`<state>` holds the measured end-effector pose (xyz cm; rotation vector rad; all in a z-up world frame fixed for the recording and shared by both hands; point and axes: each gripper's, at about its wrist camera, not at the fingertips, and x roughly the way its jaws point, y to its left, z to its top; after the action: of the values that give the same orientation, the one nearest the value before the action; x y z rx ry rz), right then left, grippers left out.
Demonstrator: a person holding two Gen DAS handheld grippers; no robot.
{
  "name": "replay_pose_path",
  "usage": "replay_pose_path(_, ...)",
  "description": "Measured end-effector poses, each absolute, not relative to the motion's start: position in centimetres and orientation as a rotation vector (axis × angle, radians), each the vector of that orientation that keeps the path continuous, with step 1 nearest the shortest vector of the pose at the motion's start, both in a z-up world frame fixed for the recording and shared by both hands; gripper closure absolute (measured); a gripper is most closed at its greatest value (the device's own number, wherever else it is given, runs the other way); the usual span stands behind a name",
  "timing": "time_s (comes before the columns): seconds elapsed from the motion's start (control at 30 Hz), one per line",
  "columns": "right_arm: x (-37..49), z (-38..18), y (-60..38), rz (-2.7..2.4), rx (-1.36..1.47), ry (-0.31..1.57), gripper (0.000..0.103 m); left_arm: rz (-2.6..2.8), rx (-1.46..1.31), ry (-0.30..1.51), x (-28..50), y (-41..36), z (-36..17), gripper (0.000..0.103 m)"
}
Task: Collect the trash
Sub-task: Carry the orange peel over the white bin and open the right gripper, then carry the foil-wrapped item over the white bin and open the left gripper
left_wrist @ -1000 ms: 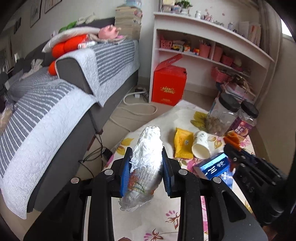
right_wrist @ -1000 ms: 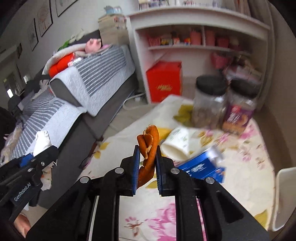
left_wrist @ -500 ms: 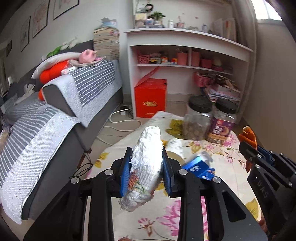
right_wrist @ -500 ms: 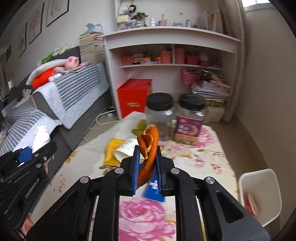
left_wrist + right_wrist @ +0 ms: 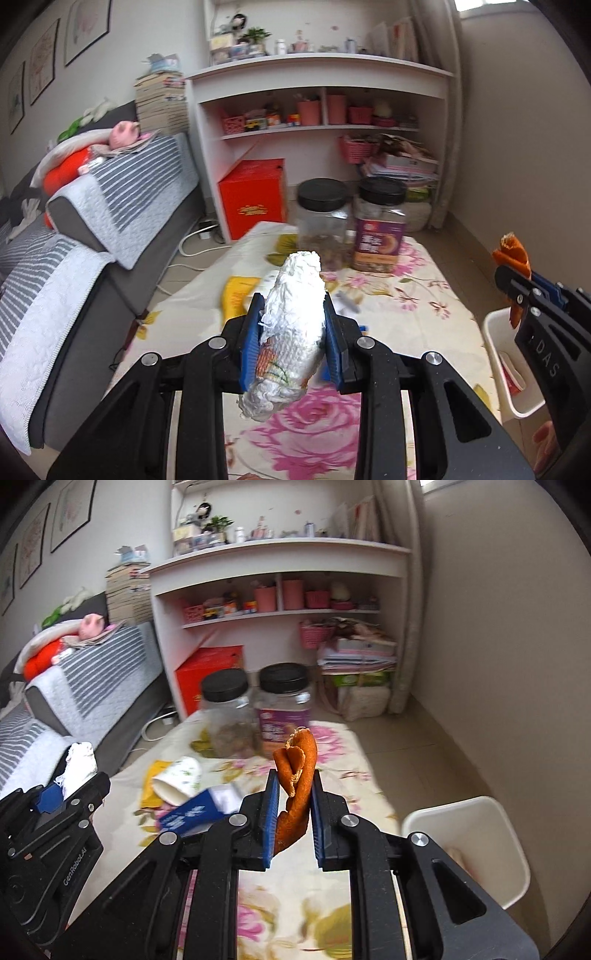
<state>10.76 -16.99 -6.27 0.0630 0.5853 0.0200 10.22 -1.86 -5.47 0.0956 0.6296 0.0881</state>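
Observation:
My left gripper (image 5: pixel 292 314) is shut on a crumpled white tissue wad (image 5: pixel 291 332) with a printed pattern, held above the floral tablecloth (image 5: pixel 399 295). My right gripper (image 5: pixel 294 786) is shut on a curled orange peel (image 5: pixel 297 775). A white trash bin (image 5: pixel 476 842) stands on the floor just right of the table, and the same trash bin (image 5: pixel 502 365) shows at the right edge of the left wrist view with some trash inside. On the table lie a paper cup (image 5: pixel 179 781) on its side, a yellow wrapper (image 5: pixel 238 291) and a blue carton (image 5: pixel 192 810).
Two black-lidded jars (image 5: pixel 284 705) stand at the table's far end. A grey sofa (image 5: pixel 92 229) with striped covers runs along the left. A white shelf unit (image 5: pixel 321 122) and a red box (image 5: pixel 255 195) stand behind the table.
Both grippers have swung to the right across the table with their loads still held. The white trash bin has come into view at the right of both views.

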Motion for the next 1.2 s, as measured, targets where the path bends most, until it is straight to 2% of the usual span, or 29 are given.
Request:
replay_pose_path(0.5, 9.9, -7.2, -28.0, -0.185, 0.086, 0.61, 0.087, -0.047, 0.151, 0.65, 10.2, -10.8, -7.5, 0.072)
replay_pose_path(0.8, 10.3, -8.5, -36.7, -0.303, 0.257, 0.669, 0.086, -0.116, 0.161, 0.682, 10.0, -16.5, -8.4, 0.072)
replay_pose_path(0.9, 10.3, -8.7, -39.1, -0.322, 0.305, 0.686, 0.073, -0.141, 0.172, 0.689, 10.1, -18.4, -8.5, 0.072)
replay_pose_path(0.93, 10.2, -8.7, -39.6, -0.341, 0.314, 0.68, 0.057, -0.15, 0.173, 0.692, 10.1, -19.0, -8.6, 0.072)
replay_pose_path(0.97, 10.1, -8.5, -39.9, -0.365, 0.32, 0.669, 0.05, -0.16, 0.175, 0.695, 10.1, -19.7, -8.6, 0.072)
replay_pose_path(1.03, 9.5, -8.3, -41.2, -0.415, 0.321, 0.649, 0.048, -0.182, 0.176, 0.698, 10.0, -21.0, -8.5, 0.071)
replay_pose_path(1.13, 8.6, -8.0, -43.0, -0.474, 0.355, 0.624, 0.037, -0.215, 0.187, 0.701, 10.0, -23.2, -8.6, 0.071)
replay_pose_path(1.2, 8.0, -7.8, -44.0, -0.511, 0.374, 0.61, 0.034, -0.233, 0.191, 0.706, 10.0, -24.5, -8.7, 0.071)
